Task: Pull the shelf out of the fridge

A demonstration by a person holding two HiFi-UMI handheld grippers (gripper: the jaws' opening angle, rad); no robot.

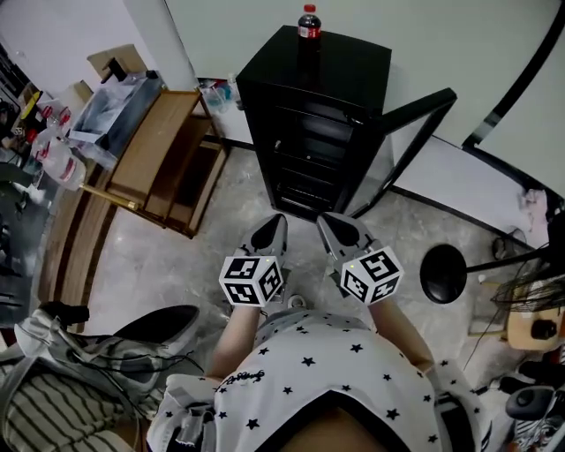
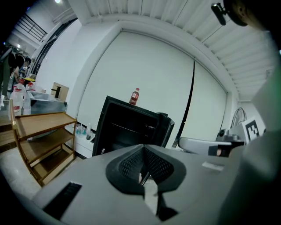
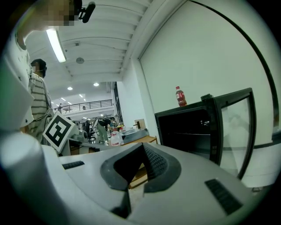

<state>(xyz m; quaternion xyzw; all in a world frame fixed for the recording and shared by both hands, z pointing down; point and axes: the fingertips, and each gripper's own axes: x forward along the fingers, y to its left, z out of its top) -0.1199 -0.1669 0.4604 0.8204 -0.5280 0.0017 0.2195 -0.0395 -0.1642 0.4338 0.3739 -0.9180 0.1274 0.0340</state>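
Black fridge: the largest item. It stands upright against the pale wall, straight ahead of you on the grey mottled floor.

Glass-fronted door: swung wide open to your right, leaving the dark inside of the fridge in plain sight.

Wooden rack: low, with open tiers, just to the left of the fridge. Clear plastic containers sit at its far end.

Shelf: in place inside the fridge, lying level and showing only as a thin line across the dark opening. It is well apart from both of your tools, and nothing touches it.

Round black stand base: on the floor to your right, near the open door.

Left gripper: you hold it low in front of your body, pointed at the fridge. Its jaws are pressed together with nothing between them, which its own view confirms.

Right gripper: held beside the left one and aimed the same way. Its jaws likewise meet at the tips on nothing.

Bottle: the smallest item, with dark contents and a red label and cap, upright on top of the fridge toward the back.
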